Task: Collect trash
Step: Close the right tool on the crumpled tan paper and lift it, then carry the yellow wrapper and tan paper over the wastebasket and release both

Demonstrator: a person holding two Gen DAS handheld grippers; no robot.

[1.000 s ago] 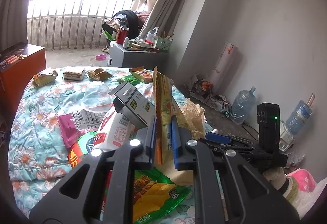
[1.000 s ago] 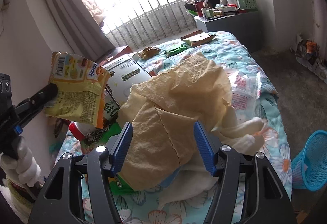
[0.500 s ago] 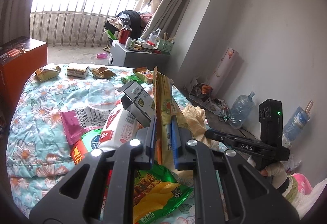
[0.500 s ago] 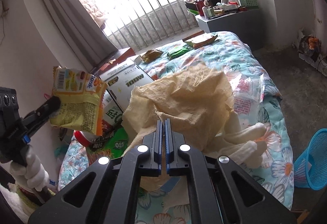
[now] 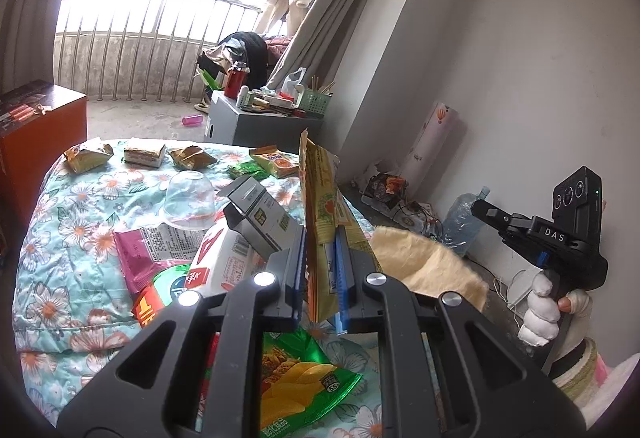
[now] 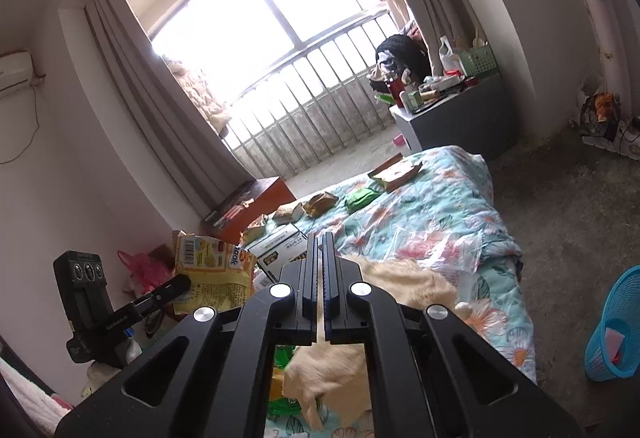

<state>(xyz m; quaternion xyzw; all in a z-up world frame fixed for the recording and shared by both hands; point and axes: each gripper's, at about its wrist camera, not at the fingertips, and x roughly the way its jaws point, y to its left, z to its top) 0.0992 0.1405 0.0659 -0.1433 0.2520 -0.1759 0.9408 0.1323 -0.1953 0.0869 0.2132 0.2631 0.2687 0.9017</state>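
My left claw point(image 5: 319, 270) stayed clamped on a yellow snack packet point(image 5: 320, 198); my right claw point(image 6: 320, 278) pinched the tan paper bag point(image 6: 404, 282) hanging below it, above the bed point(image 6: 448, 206).

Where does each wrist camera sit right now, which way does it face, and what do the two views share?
Left wrist: on the left gripper, shut on a yellow snack packet, facing along the bed toward the window; the right gripper and gloved hand show.
Right wrist: on the right gripper, shut on the tan paper bag, facing the window; the left gripper shows at left.
Shared: bed, packet, tan bag, grey cabinet.
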